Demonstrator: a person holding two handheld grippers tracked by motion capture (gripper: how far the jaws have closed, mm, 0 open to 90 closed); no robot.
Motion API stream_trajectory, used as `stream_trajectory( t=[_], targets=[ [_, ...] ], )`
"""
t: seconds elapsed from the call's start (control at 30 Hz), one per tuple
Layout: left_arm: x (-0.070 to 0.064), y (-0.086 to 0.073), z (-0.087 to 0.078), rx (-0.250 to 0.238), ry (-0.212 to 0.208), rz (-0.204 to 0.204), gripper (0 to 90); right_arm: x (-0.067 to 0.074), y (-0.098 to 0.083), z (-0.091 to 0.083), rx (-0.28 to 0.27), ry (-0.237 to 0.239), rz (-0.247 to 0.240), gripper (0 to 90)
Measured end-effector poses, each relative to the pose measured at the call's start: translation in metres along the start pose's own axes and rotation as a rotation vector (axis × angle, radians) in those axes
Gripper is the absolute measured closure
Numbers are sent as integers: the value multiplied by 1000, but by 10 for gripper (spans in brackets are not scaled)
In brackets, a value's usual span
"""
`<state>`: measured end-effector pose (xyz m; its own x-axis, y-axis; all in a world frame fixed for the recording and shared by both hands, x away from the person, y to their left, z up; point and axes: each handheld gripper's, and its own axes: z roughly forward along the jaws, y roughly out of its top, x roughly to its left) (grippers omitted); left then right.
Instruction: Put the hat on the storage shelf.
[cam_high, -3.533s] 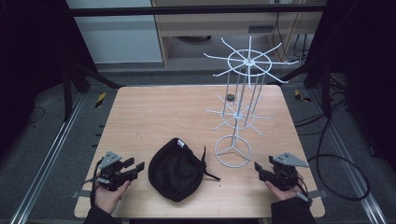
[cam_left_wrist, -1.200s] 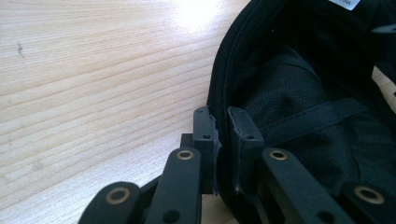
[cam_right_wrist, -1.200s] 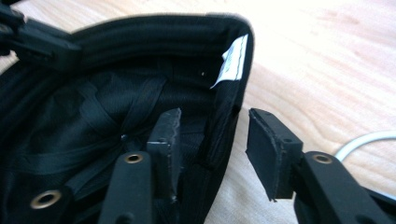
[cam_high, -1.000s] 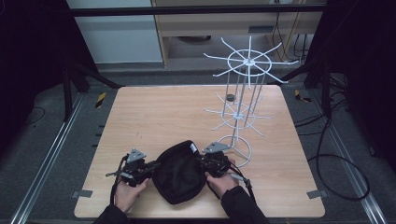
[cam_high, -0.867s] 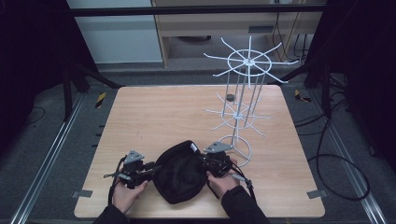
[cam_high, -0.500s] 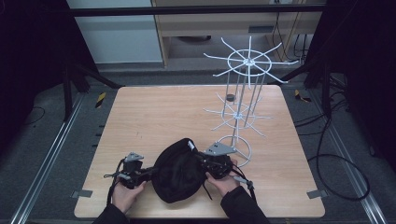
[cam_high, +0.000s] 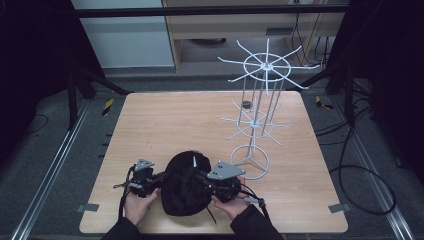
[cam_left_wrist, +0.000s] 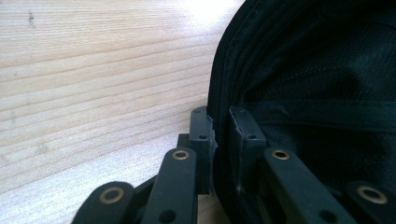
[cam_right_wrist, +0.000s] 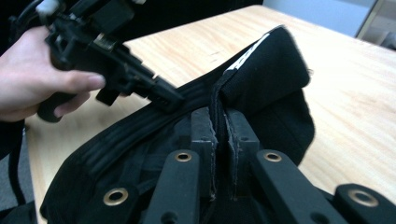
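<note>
While the black cap (cam_high: 184, 184) sits near the surface's (cam_high: 200, 120) front edge, bare wood spreads behind it, beside the wire rack (cam_high: 255, 125). Left tongs (cam_left_wrist: 219, 128) pinch its rim. Right tongs (cam_right_wrist: 219, 128) clamp its band.

Light wooden table (cam_high: 175, 120) with a black fabric cap (cam_high: 184, 185) near its front edge. Left gripper (cam_high: 156, 178) pressed against the cap's left side, right gripper (cam_high: 202, 178) against its right, each held by a hand rising from below. White wire two-tier display rack (cam_high: 257, 115) upright just beyond, ring base beside the right gripper. Small dark round object (cam_high: 245, 104) farther back.
</note>
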<state>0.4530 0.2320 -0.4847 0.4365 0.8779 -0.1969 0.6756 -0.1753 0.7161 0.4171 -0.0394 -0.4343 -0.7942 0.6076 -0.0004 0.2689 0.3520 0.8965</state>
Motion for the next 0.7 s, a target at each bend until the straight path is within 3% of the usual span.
stream_trajectory(
  t=[0.17,0.23,0.27,0.33,0.53,0.6,0.7],
  targets=[
    [2,0,2,17,-2,11,766,1,-8,3,34,-18,-5,835],
    [2,0,0,2,4,12,739,0,-11,3,47,-34,-4,834],
    [1,2,-7,-35,13,26,708,-1,-12,4,50,-40,-1,833],
    [0,5,-14,-61,6,28,673,-2,-13,4,58,-50,4,833],
    [-11,11,-33,-122,-51,33,618,-3,-18,6,77,-76,15,832],
    [-16,15,-40,-156,-102,29,605,-5,-19,5,78,-78,23,832],
    [-25,19,-46,-176,-129,41,579,-6,-20,5,78,-73,31,831]
  ],
)
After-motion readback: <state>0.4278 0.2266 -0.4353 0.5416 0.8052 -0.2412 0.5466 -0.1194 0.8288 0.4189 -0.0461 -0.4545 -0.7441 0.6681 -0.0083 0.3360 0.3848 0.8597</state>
